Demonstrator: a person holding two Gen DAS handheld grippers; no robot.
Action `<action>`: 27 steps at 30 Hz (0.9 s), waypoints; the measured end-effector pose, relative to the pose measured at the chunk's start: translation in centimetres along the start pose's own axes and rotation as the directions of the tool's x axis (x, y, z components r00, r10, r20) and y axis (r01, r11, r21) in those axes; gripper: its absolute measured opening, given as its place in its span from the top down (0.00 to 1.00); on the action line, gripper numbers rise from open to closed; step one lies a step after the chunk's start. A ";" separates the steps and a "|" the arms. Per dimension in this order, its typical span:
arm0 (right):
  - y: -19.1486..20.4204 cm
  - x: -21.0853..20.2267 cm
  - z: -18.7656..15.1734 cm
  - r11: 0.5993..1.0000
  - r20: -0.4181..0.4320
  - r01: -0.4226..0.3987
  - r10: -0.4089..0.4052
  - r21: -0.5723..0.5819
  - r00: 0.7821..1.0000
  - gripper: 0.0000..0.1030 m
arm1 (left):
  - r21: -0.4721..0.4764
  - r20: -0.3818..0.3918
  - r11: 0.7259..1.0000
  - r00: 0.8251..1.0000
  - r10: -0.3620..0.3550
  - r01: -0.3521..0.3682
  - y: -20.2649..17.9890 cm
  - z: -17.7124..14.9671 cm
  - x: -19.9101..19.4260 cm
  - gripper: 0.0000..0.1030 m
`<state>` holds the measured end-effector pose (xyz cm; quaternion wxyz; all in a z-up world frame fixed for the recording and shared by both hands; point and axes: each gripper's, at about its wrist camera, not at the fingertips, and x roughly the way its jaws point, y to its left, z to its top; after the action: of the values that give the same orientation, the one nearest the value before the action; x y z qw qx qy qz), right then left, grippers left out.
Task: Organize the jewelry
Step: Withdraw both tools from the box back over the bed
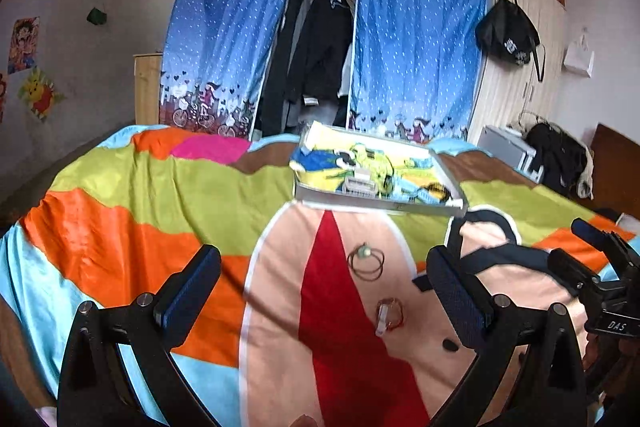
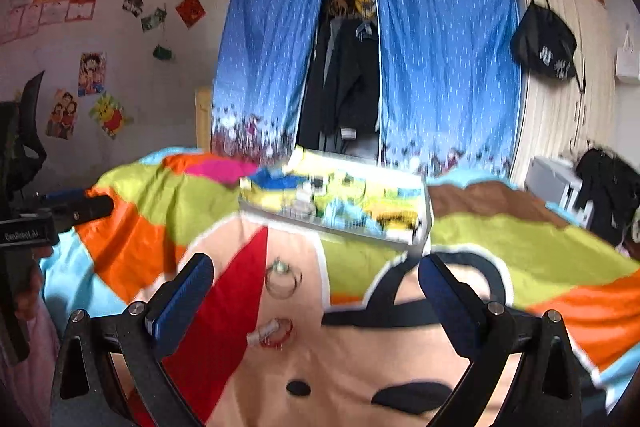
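the left gripper hangs over the bed with its two blue-padded fingers spread wide and nothing between them. below it the quilt runs in orange, green and pale blue bands, flat and uncluttered all the way to its left edge. on the peach patch beside the red wedge lies a bracelet of thin wire loops with a small pale bead at its far side; the loops lie flat. just nearer the camera sits a smaller reddish ring-like piece with a clear tab, its long axis running roughly toward and away from the camera in the left wrist view. the two pieces are near each other but apart. farther back, at the far side of the bed, rests a shallow tray lined with a cartoon-print cloth, its long side running left to right (small clear items lie in it, too blurred to name). the right gripper is likewise open and empty; its body at the left view's right edge shows the letters "das".
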<state>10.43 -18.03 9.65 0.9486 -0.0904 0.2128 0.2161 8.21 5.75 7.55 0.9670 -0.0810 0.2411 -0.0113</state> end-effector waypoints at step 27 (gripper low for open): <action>-3.4 8.3 -11.8 0.976 -0.376 -0.010 0.094 0.218 0.922 0.00 | 0.078 -0.395 0.983 0.911 -0.123 0.166 -0.4 -9.1 11.4 0.02</action>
<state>14.44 -21.06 -4.27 0.8865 -0.0238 0.4188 0.1955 14.03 3.26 -5.66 0.8995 -0.0413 0.4202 -0.1120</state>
